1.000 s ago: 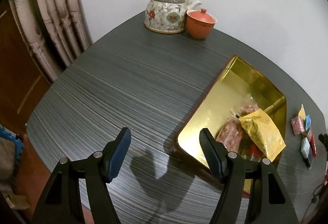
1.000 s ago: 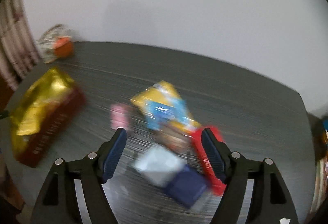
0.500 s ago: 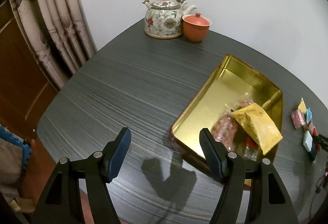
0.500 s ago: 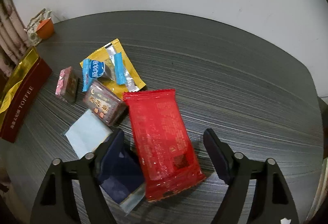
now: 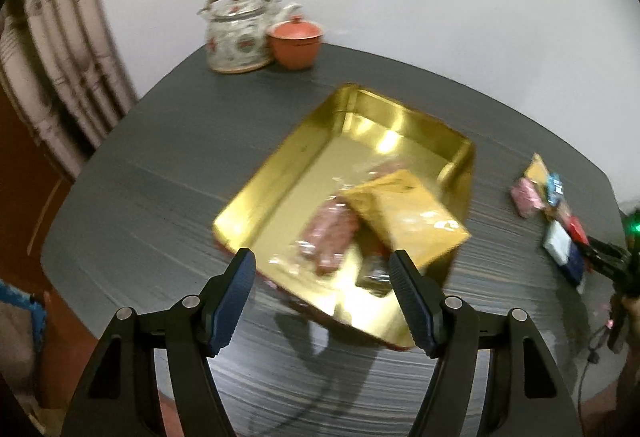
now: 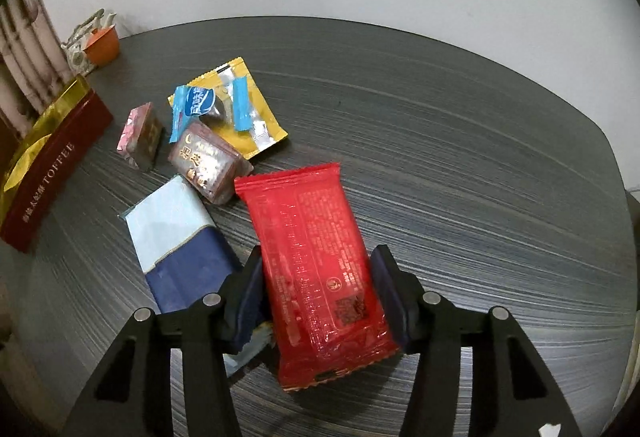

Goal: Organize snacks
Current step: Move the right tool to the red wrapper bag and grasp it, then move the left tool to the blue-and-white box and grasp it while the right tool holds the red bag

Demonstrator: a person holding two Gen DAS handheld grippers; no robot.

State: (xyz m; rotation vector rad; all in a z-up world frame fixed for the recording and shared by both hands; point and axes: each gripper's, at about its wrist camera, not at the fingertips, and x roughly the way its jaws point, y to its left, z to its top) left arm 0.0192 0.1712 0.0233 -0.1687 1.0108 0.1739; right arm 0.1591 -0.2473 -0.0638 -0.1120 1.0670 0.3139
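Since half a second earlier, the right gripper [image 6: 318,291] had closed in around the red packet [image 6: 312,265], and the left gripper [image 5: 326,301] had swung toward the gold tin [image 5: 280,173].

We found the tin on the dark table [image 6: 460,141] holding what looked like three snacks, though blur prevented a firm count: one gold pouch [image 5: 404,215], one pinkish packet [image 5: 330,235] and one dark item we could not identify. Six snacks lay loose well to the tin's right: the red packet, one blue-and-white packet [image 6: 176,233], one yellow sachet [image 6: 256,117], one brown cake [image 6: 206,159], one pink cube [image 6: 140,135] and one blue candy [image 6: 196,105]. The right jaws stood narrowed against the red packet's long edges, gripping or nearly so; the left jaws stood wide apart, holding nothing. In our judgement, the slick film could buckle or slip out, and the left finger could drag the blue-and-white packet it touched.
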